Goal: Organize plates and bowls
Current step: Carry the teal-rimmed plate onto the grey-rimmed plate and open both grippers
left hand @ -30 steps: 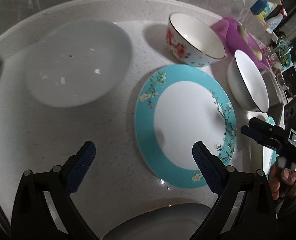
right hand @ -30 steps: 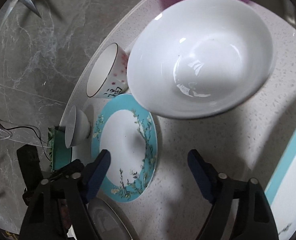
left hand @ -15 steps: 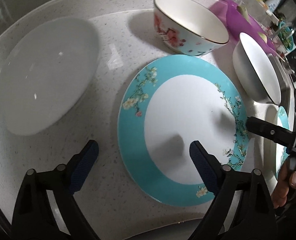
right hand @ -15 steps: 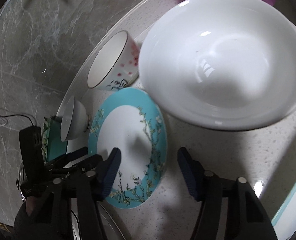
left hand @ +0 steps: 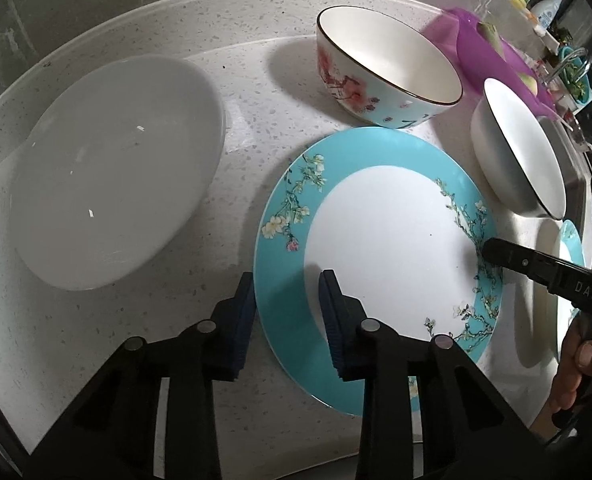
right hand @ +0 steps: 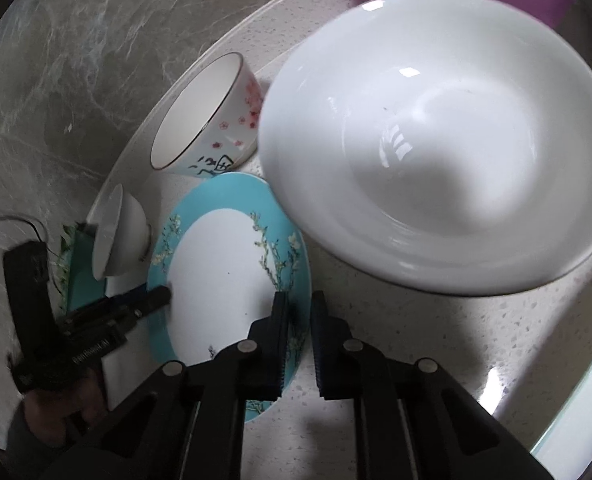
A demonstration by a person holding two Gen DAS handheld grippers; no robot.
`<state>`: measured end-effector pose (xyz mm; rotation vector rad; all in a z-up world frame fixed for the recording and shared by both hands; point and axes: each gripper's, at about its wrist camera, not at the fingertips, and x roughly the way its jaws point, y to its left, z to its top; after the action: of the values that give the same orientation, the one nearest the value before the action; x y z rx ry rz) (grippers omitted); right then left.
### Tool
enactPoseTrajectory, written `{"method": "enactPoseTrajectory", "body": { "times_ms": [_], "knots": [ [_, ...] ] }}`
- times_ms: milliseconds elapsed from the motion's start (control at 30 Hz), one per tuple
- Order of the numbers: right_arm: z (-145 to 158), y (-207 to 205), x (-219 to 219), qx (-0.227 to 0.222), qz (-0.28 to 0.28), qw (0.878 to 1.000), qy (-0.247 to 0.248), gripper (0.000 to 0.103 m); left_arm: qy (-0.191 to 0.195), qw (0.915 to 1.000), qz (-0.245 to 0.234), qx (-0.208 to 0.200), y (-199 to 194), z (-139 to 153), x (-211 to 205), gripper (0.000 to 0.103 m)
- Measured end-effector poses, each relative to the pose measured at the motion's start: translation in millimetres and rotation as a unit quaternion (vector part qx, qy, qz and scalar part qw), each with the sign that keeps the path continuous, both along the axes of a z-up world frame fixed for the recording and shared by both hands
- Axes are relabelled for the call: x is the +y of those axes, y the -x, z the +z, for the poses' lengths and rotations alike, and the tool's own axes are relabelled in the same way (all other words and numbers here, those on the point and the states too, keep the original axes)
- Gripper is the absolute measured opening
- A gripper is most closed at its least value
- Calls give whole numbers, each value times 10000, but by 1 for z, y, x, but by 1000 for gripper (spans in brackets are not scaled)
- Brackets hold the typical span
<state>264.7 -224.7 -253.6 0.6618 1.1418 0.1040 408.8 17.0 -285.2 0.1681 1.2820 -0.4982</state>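
Observation:
A teal-rimmed plate (left hand: 383,248) with a flower pattern lies flat on the speckled counter. My left gripper (left hand: 288,312) straddles its near-left rim. Its jaws are closing, one pad at the plate's outer edge and the other on the teal band. From the right wrist view, the left gripper (right hand: 162,296) pinches that far rim of the teal plate (right hand: 216,264). My right gripper (right hand: 297,336) is shut on the opposite rim, and the right gripper (left hand: 489,250) tip shows on the plate's right edge. A large white bowl (left hand: 108,184) sits to the left.
A floral bowl (left hand: 383,76) and a small white bowl (left hand: 515,156) stand just behind the plate. A purple container (left hand: 483,52) lies further back. A second teal plate (left hand: 571,240) shows at the right. The large white bowl (right hand: 435,148) is close to the right gripper.
Both grippers stood wide open earlier. Their jaws have since closed onto opposite rims of the teal plate. The left gripper also came down closer to the plate.

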Motion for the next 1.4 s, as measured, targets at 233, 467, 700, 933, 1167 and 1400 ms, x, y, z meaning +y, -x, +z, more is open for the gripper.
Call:
{"method": "enactPoseTrajectory", "body": {
  "times_ms": [233,467,700,933,1167,1400],
  "knots": [
    [1,3,-6,7,-138,9999,-30,14,76,10000,34,-11,11,8,12,23],
    [10,6,-5,-49,-68,10000,-15,13,62,9999,89,-7,20,19,13,22],
    [28,16,-1,-109,-20,9999,-96,14,86,9998,117,-112,41,47,22,21],
    [62,33,20,-271,225,9993,-156,14,154,9990,285,-292,76,87,52,21],
    [78,59,67,-171,725,9971,-159,13,246,9976,650,-21,136,89,108,21],
    [62,88,111,149,1185,9928,-30,13,184,9946,975,308,189,60,152,21]
  ]
}}
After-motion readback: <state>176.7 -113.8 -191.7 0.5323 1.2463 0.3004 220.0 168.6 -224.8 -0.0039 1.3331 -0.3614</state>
